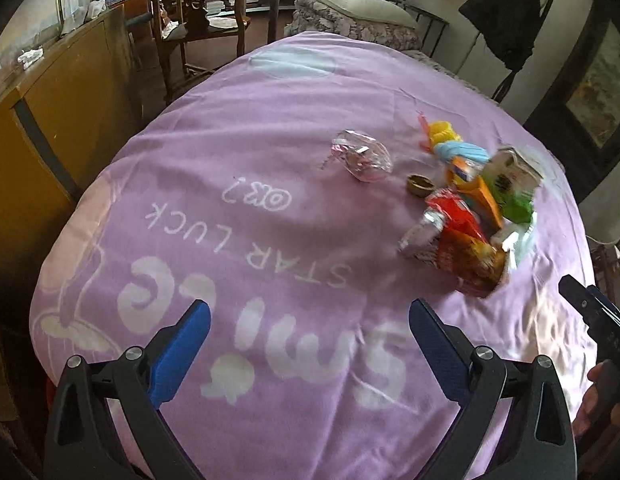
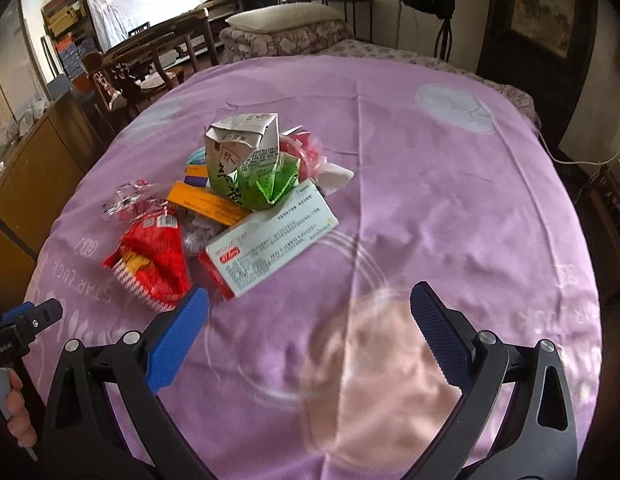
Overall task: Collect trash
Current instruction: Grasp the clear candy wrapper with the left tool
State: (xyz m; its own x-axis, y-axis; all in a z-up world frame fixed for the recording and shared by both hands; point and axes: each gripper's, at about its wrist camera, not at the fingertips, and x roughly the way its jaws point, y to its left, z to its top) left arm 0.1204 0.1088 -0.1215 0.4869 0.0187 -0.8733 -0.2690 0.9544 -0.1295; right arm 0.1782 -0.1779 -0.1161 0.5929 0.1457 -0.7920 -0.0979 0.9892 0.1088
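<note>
While both your left gripper (image 1: pixel 310 320) and right gripper (image 2: pixel 310 304) hover spread and empty short of the trash pile (image 2: pixel 237 200), you're approaching; next, close on the medicine box (image 2: pixel 269 236) at its near edge.

Trash pile (image 1: pixel 470 216): motion-blurred in the left wrist view — labels unreadable.
Medicine box (image 2: pixel 269 240): small print too fine to read.
Crumpled paper (image 2: pixel 197 232): mostly hidden under the boxes.
Left hand-held gripper (image 2: pixel 25 324): cut off by the left edge.
</note>
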